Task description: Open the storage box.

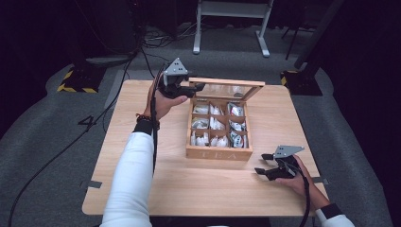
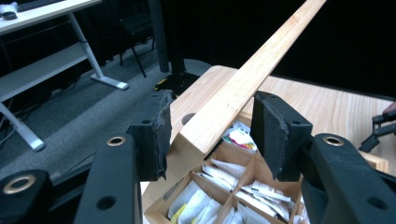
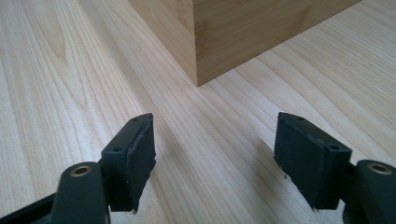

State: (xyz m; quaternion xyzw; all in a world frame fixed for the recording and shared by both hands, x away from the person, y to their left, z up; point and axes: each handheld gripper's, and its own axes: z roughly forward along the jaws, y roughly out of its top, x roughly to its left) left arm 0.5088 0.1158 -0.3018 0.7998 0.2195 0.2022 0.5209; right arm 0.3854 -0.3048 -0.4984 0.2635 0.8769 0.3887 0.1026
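One wooden tea box (image 1: 218,152) sits in the middle of the table (image 1: 142,189), and its one lid (image 1: 227,82) is lifted up so that it stands tilted over the far side of the box. The lid is a wooden frame with a see-through pane in it. Inside the box there are nine little compartments, three rows of three, and each one holds white tea bags (image 1: 216,124); a few of the bags have bits of color on them. The front wall of the box has letters on it. The left gripper (image 1: 191,88) is up at the far left corner of the box, and its two jaws are closed on the left end of the lid frame. In the left gripper view the wooden lid (image 2: 243,84) runs between the two black pads (image 2: 275,135), with the open compartments and tea bags (image 2: 238,137) right below. The right gripper (image 1: 263,163) rests low over the table, near the front right corner of the box but not touching it. Its two jaws stand wide apart with nothing between them. In the right gripper view one corner of the box (image 3: 224,37) is just ahead of the two pads (image 3: 135,158), with bare table (image 3: 56,93) under them.
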